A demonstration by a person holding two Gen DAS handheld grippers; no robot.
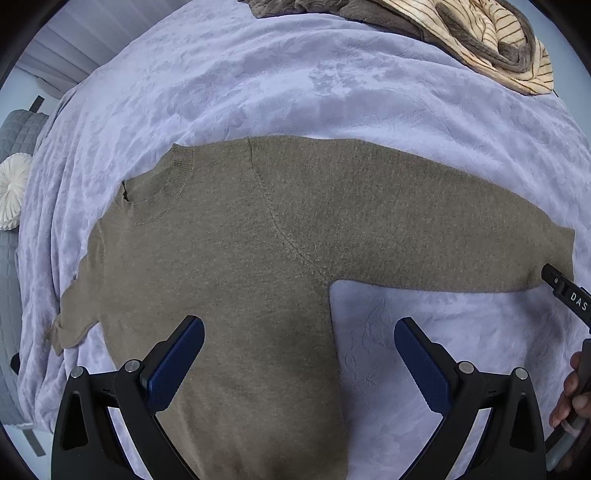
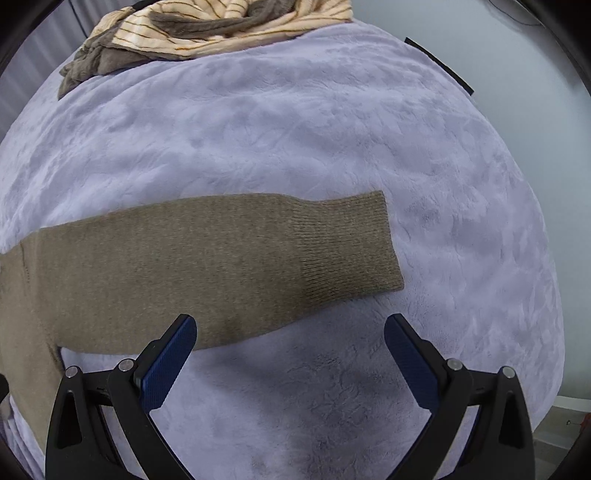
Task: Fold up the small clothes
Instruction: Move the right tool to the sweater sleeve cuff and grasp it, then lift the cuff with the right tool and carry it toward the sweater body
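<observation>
An olive-brown knit sweater lies flat on a lavender plush blanket, collar to the left, one sleeve stretched out to the right. My left gripper is open above the sweater's body near the armpit, holding nothing. In the right wrist view the stretched sleeve ends in a ribbed cuff. My right gripper is open just in front of the sleeve's lower edge, empty. Its black finger shows at the far right of the left wrist view, near the cuff.
A pile of striped cream and grey-brown clothes lies at the far edge of the blanket, also seen in the right wrist view. A grey quilted cushion and a white round pillow sit off the left side.
</observation>
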